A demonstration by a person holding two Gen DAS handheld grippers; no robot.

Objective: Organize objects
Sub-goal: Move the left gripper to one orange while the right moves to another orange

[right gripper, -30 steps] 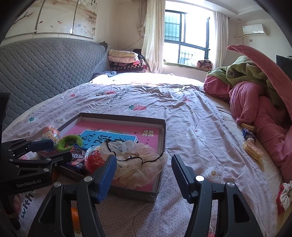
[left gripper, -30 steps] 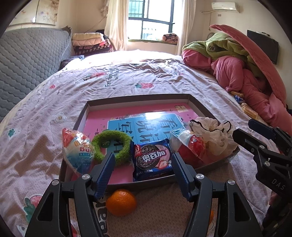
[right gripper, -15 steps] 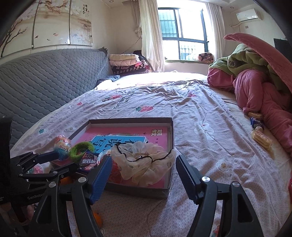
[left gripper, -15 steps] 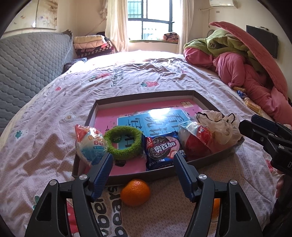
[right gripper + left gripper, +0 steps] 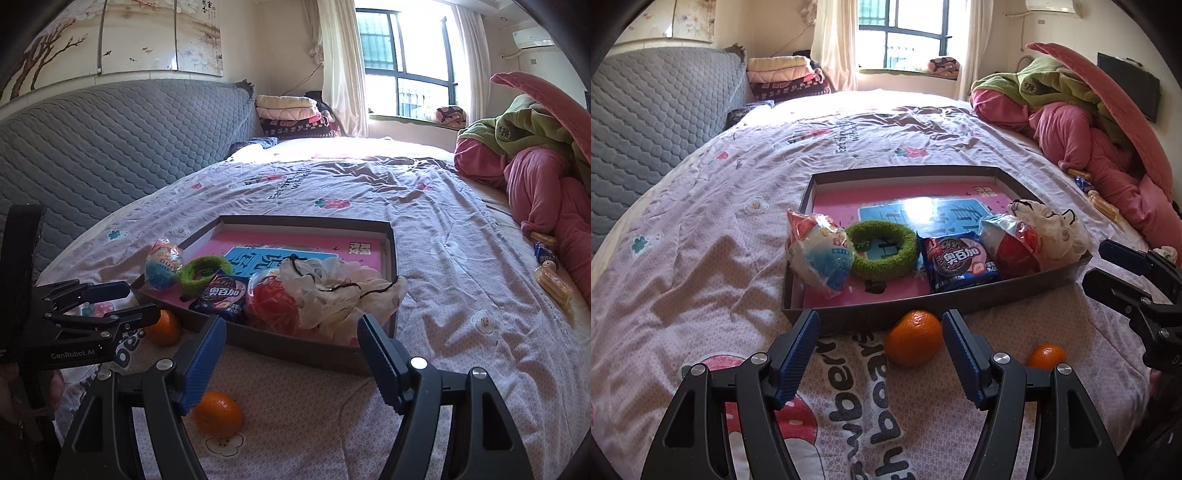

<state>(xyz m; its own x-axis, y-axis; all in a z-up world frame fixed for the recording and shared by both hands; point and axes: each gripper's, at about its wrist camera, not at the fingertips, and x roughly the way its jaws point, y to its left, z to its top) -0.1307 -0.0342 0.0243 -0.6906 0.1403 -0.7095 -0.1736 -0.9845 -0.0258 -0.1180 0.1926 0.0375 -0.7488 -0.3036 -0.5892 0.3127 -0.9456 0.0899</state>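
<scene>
Oranges are the story right now: the bigger orange (image 5: 913, 338) sits on the bedspread (image 5: 701, 236) just in front of the shallow box (image 5: 960, 301), and the smaller orange (image 5: 1046, 356) lies off to its right, both outside the box. Left gripper (image 5: 881, 354) hangs above the bedspread with its blue pads spread wide, released and empty, the bigger orange showing in the gap just ahead of the tips, nearer the right pad (untouched, as far as this view tells). Over on the other side, the right gripper (image 5: 291, 360) is just as loose, wide apart and holding nothing, with the smaller orange (image 5: 218, 413) peeking out beside its left finger and the box's near wall (image 5: 295, 350) straight ahead.

Inside the box, along the near edge, it's a tidy row: a blue-and-white snack bag (image 5: 820, 254) propped against the left wall, a green fuzzy ring (image 5: 882, 253), a dark cookie packet (image 5: 960, 262), a red-and-clear packet (image 5: 1012, 243) and a crumpled white plastic bag (image 5: 1052, 230) in the right corner. Pink bedding (image 5: 1089, 147) is heaped at the far right of the bed.
</scene>
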